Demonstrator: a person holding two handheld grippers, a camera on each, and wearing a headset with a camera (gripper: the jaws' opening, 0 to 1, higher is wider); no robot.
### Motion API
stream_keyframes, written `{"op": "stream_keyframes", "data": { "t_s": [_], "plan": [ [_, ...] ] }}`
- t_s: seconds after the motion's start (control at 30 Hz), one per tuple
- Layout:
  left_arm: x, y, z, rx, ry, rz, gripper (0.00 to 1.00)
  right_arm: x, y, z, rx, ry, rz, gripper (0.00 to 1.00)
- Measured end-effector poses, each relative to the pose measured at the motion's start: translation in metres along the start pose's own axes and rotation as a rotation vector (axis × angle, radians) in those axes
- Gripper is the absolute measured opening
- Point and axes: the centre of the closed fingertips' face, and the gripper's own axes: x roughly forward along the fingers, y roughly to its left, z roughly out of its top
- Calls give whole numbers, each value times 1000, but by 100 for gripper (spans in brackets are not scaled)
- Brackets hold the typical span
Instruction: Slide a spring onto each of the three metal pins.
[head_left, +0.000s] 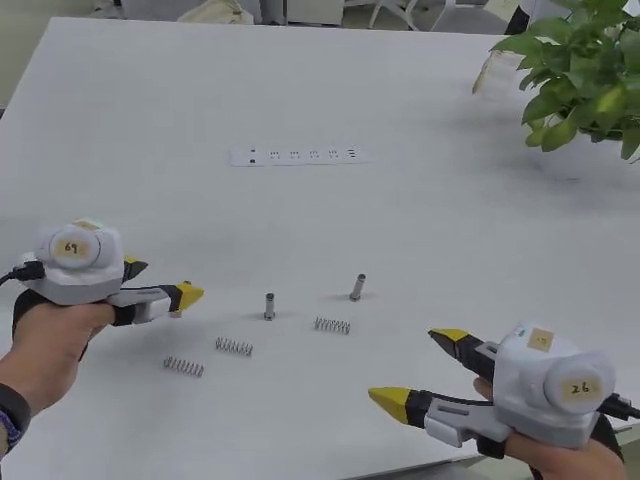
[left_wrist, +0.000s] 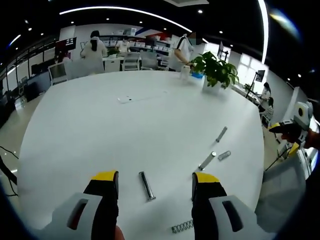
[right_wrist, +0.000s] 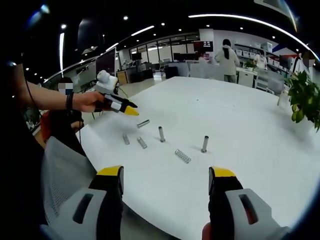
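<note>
Yellow-tipped and black-fingered, my left hand-held gripper (head_left: 163, 281) hangs over the white desk (head_left: 330, 100) with its jaws apart and nothing clamped. In the left gripper view a short silver metal pin lying on its side (left_wrist: 146, 185) rests on the desk just ahead, between the tips. My right hand-held gripper (head_left: 418, 368) is likewise spread wide and empty, near the desk's front edge. Further out stand two upright silver metal pins, the left one (head_left: 269, 306) straight and the right one (head_left: 357, 288) leaning a little. Three small coiled steel springs lie flat near them: one (head_left: 332, 325) just in front, between the two upright pins, one (head_left: 234, 346) nearer me and to the left, and one (head_left: 184, 366) closest to my left side. No spring sits on any pin, so I judge the work not yet begun. To do this step well I would pinch a spring lightly near one end, so the coils are not crushed and the other end stays open. I would line its bore up with the pin's tip before sliding, and steady the slim pin with my other hand-held gripper so it does not topple. The fallen pin will need holding or standing up first.
</note>
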Motion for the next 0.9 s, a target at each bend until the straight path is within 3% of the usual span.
{"op": "stream_keyframes", "data": {
  "t_s": [0.2, 0.37, 0.63, 0.9],
  "plan": [
    [11, 9, -10, -13, 37, 26, 46, -1, 0, 0, 2, -1, 4, 68],
    [20, 7, -12, -17, 52, 21, 41, 1, 1, 0, 1, 2, 9, 68],
    [34, 6, -28, -5, 106, 7, 34, 2, 2, -1, -5, 11, 16, 68],
    [43, 9, -35, -19, 126, 19, 25, 0, 1, -6, 2, 18, 9, 68]
  ]
}}
